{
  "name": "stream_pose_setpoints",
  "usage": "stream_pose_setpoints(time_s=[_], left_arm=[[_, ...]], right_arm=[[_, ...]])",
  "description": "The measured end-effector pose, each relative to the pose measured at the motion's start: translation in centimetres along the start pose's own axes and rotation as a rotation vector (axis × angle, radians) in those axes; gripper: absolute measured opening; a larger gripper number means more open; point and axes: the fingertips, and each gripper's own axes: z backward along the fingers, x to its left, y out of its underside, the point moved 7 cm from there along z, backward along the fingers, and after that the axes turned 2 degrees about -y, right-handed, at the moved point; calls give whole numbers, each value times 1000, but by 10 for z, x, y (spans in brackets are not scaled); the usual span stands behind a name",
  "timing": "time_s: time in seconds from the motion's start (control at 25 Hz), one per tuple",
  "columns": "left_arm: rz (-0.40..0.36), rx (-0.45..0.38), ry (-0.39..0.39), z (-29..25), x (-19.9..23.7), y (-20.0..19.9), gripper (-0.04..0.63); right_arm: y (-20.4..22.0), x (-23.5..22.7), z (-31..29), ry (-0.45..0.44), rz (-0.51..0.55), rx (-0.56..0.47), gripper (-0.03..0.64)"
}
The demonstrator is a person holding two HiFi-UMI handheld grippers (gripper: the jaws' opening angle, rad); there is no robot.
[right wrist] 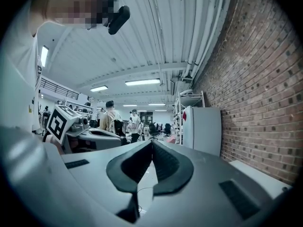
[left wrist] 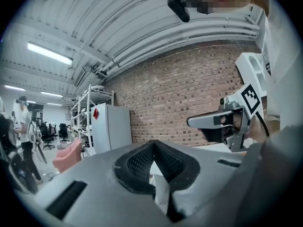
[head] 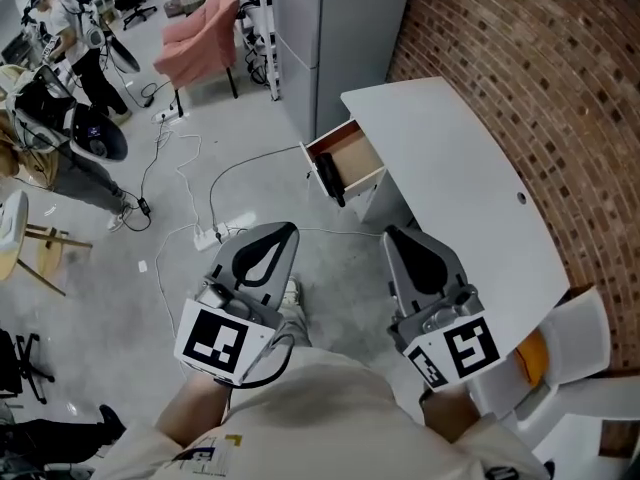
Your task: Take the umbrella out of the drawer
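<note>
**Both grippers closed and empty, well short of the open drawer**

The left gripper (left wrist: pixel 152 144) has its jaws pressed together at the tips with nothing between them. The right gripper (right wrist: pixel 151 144) is likewise closed and empty. They are held level and side by side, pointing toward the white desk (head: pixel 470 168) by the brick wall (head: pixel 540 58). Well ahead of them the drawer (head: pixel 358 156) stands pulled out. A long dark object at its front edge is probably the umbrella (head: pixel 328 180), though it is too small to be sure.
</note>
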Motion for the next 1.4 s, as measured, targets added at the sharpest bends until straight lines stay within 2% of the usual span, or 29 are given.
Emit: stream_pose_setpoints(time_s=[0.2,0.48,0.72,0.92,1.08,1.4], left_arm=[[24,1,15,-23,44,6,8],[17,0,53,-61,111,1,8],[38,-16,101,-95,164,1,8],[37,-22,141,-127,199,4,8],[73,-16,164,-146,223,12,8],[81,2,183,-172,242,23,8]], right_arm=[[5,-11,-50,16,-11,36,6],[-16,-22,-117,31,17,50,6],[-29,-31,-169,96,111,55,6],[-31,-46,-207,140,119,56,8],[-22,-57,-232,159,110,75,8],[-12,-72,-259,155,88,91,8]])
